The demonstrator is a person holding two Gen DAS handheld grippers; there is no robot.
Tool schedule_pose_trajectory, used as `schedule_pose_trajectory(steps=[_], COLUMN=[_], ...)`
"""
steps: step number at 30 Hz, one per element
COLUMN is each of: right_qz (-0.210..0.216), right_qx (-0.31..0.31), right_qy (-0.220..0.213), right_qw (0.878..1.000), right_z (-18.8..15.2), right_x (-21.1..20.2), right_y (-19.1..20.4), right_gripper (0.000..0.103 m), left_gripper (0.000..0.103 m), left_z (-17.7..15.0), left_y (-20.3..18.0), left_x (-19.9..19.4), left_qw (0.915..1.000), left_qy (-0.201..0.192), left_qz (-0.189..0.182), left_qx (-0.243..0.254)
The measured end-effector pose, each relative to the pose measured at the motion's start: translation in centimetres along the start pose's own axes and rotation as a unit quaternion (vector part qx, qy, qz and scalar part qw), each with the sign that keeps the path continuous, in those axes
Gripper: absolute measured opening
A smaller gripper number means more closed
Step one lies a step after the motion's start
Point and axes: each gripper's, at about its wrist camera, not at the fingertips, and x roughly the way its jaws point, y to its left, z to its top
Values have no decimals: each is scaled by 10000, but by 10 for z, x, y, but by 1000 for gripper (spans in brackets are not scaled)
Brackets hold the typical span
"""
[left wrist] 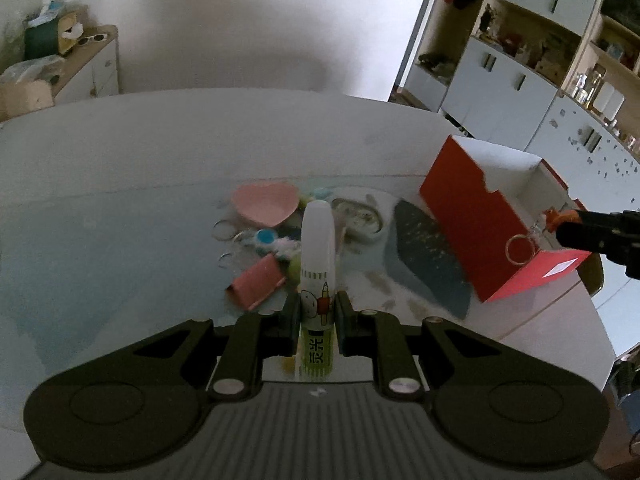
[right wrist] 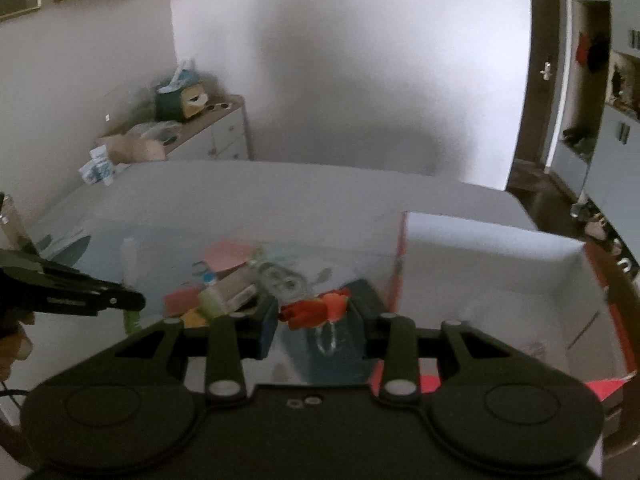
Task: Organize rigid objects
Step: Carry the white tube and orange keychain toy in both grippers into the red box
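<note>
My left gripper (left wrist: 317, 310) is shut on an upright white glue bottle (left wrist: 318, 248) with a green label, held above the table. Beyond it lies a pile of small items: a pink heart dish (left wrist: 266, 203), a pink eraser (left wrist: 258, 282), several key rings (left wrist: 224, 229) and a clear oval case (left wrist: 356, 216). My right gripper (right wrist: 314, 312) is shut on an orange keychain charm (right wrist: 316, 307) with a metal ring (left wrist: 520, 249) hanging under it, beside the rim of the open red box (left wrist: 472, 224). The box's white inside (right wrist: 492, 276) shows in the right wrist view.
The white table (left wrist: 120, 184) has a dark blue patterned mat (left wrist: 424, 256) by the box. A dresser (left wrist: 92, 64) with clutter stands at back left. Shelving and cabinets (left wrist: 520, 60) fill the right.
</note>
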Motion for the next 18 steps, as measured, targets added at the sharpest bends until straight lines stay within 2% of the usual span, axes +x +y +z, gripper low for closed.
schedule_pose_trajectory(steps=[11, 18], right_qz=[-248, -352], right_qx=[133, 153], right_qy=[16, -1], right_qw=[9996, 9993], right_z=[-7, -8], right_x=[-2, -1], right_y=[-67, -113], right_gripper=[37, 37], left_gripper=[17, 17], left_z=[39, 64], left_y=[-62, -121], left_x=[9, 23], left_qw=[9994, 9976], left_qy=[-22, -7], left_qz=[-277, -522], left_qx=[201, 451])
